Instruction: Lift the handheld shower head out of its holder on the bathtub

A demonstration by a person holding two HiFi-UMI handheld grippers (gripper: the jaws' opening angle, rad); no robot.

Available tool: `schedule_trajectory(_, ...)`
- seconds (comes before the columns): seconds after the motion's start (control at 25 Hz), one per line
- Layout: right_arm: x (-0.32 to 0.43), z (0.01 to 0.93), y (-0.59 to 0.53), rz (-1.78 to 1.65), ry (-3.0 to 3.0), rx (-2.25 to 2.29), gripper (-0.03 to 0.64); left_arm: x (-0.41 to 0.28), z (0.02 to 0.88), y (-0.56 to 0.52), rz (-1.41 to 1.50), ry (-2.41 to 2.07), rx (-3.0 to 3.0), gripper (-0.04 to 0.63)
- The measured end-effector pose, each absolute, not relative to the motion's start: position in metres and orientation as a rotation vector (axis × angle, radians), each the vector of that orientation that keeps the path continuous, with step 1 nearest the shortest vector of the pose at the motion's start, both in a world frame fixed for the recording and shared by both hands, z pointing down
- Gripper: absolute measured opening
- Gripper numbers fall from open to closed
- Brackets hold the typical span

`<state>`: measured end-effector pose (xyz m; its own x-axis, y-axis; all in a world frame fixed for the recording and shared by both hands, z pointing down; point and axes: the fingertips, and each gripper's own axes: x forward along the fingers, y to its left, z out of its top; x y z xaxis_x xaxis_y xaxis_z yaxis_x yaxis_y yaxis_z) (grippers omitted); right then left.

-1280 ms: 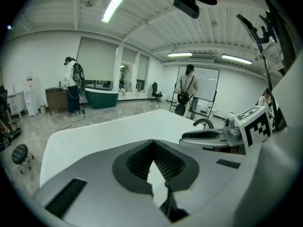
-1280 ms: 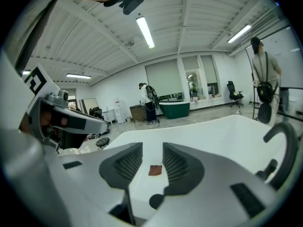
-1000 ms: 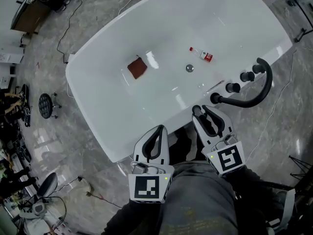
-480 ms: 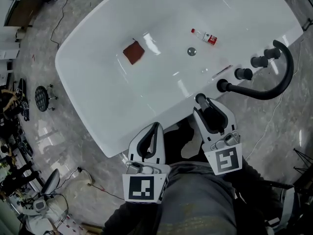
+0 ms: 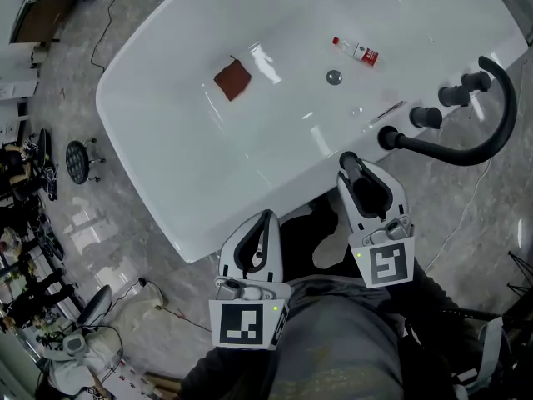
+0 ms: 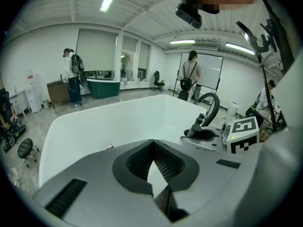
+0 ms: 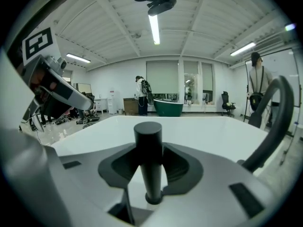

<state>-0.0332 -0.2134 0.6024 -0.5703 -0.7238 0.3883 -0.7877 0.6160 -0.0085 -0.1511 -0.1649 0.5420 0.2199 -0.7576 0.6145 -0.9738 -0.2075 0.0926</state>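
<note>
The black, cylindrical handheld shower head (image 5: 347,157) stands upright in its round black holder (image 7: 147,200) on the near rim of the white bathtub (image 5: 150,132), toward the right end. Just right of it on the same rim sit the base of a black arched spout (image 5: 441,151) and a row of black knobs (image 5: 426,117) running farther right.

The right gripper (image 5: 356,173) reaches in from the near side, its tips at the shower head. In the right gripper view the black stem rises between the spread jaws, with dark pad showing on either side of it, so the pads do not clamp it. The jaws have just been closing a little with the stem between them.

The left gripper (image 5: 265,219) hangs to the left and nearer, its tips just short of the tub's near wall. Its jaws are pressed together at the tips, and the left gripper view shows nothing in them.

Inside the tub lie a brown square pad (image 5: 232,80) at the left, a round metal drain (image 5: 334,77) near the middle, and a small clear bottle with a red label (image 5: 358,51) beyond the drain. Grey marbled floor (image 5: 108,223) surrounds the tub.
</note>
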Motion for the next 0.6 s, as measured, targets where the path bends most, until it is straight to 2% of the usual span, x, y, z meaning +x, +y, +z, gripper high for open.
schedule_trajectory(0.6, -0.035, 0.56, -0.216, 0.208, -2.547, 1.168, 0.138, -0.141, 0.503, -0.165, 0.563, -1.636, 2.045, 0.003)
